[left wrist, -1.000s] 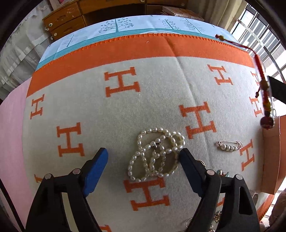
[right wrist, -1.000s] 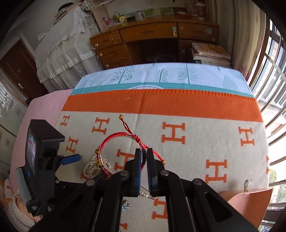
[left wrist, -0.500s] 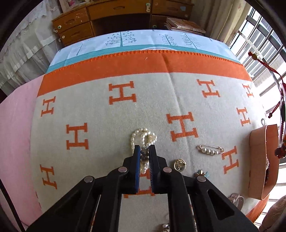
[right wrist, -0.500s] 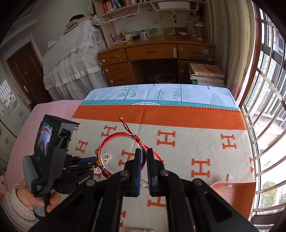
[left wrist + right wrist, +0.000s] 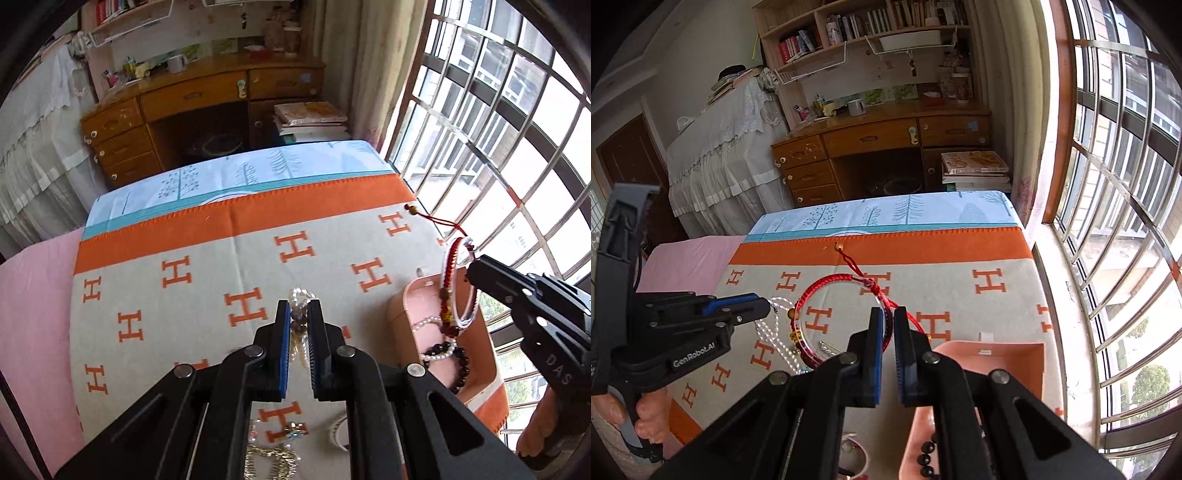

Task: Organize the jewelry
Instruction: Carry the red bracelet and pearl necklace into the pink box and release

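Orange-bordered blanket [image 5: 229, 258] printed with H letters covers the bed beside a barred window [image 5: 1115, 206], and a pink tray [image 5: 417, 295] sits at its window-side edge with dark and pearl beads inside. Left gripper [image 5: 299, 314] has its jaws pinched on a pearl strand [image 5: 301, 297], which hangs clear of the blanket between the blue pads. Right gripper [image 5: 888, 321], jaws pressed together, clamps the red bracelet [image 5: 820, 291], its hoop hanging above the tray in the left wrist view.
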